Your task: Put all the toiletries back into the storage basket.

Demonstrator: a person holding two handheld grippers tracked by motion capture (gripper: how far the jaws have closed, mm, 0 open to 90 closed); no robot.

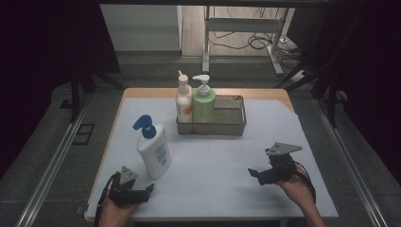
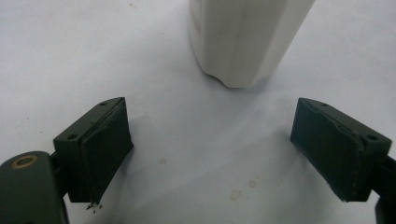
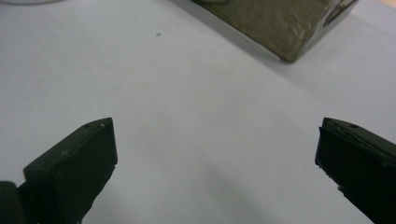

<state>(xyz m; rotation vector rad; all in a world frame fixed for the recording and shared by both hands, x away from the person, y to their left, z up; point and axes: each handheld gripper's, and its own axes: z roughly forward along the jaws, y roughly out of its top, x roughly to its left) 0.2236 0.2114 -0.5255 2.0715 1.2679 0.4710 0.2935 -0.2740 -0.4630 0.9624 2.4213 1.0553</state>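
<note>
Jaws of the left gripper (image 1: 150, 188) are standing spread, empty, near the upright blue-pump lotion bottle (image 1: 154, 152) on the table (image 1: 213, 156). Right gripper (image 1: 252, 172) is also resting spread, empty.

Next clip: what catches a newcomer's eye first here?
Probably the white pump bottle with the blue top, standing alone on the table's left side just ahead of the open left tool. Behind it, a metal mesh tray holds a white-and-orange bottle and a green one side by side at its left end.
</note>
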